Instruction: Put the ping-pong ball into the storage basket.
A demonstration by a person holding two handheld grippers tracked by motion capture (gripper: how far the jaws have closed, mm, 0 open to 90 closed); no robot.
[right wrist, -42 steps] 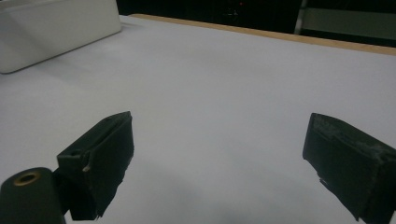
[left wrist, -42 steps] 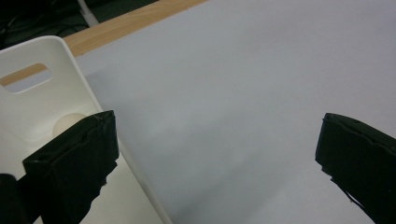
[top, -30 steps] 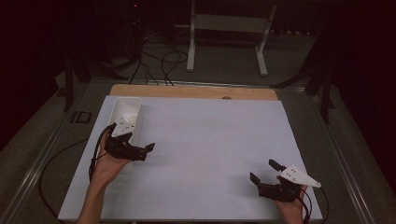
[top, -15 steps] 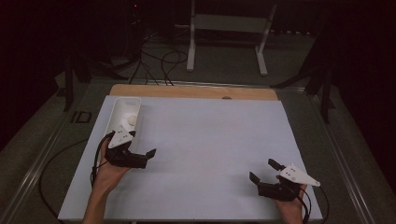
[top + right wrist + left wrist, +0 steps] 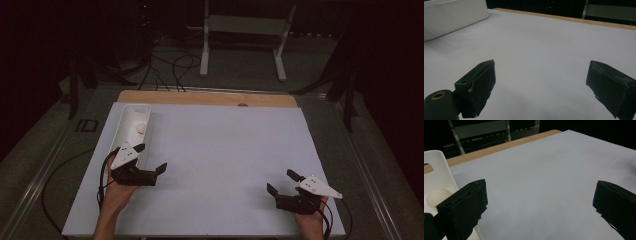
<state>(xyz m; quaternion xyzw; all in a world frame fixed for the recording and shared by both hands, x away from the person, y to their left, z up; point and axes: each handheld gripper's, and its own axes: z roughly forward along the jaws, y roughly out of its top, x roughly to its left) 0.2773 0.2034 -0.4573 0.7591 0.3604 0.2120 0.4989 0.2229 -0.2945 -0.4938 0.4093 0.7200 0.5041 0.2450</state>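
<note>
Moved: left gripper (image 5: 150, 157) has pulled back toward the person's edge since 1 s ago, away from the tray's mouth (it was up by the tray's middle then); right gripper (image 5: 283, 182) sits where it was.
Table: white sheet (image 5: 225, 150) covers nearly the whole top; bare wood strip (image 5: 200, 97) along the far edge. Floor beyond is dark, w/ cables and a white stand (image 5: 245, 30).
Tray: long white tray (image 5: 126, 120) at the sheet's far-left corner, lengthwise front to back, w/ a cut-out handle at its far end. In the left gripper view its wall (image 5: 439, 170) rises at the left edge; in the right gripper view it's the white block (image 5: 454, 16) top left.
Left gripper: held in the left hand (image 5: 117, 192), just beside the tray's near end, jaws pointing right and a bit forward. Jaws spread wide, nothing between them but bare sheet (own view (image 5: 540, 202) confirms).
Right gripper: near-right corner of the sheet, well apart from the tray, in the right hand (image 5: 310, 220), jaws aimed left. Also wide apart and holding nothing; own view (image 5: 541, 87) has plain sheet in the gap.
Ball: small pale round ball (image 5: 141, 128) lying inside the tray, approx. mid-length; in the left gripper view it peeks out (image 5: 437, 196) behind the left jaw, apart from it.
</note>
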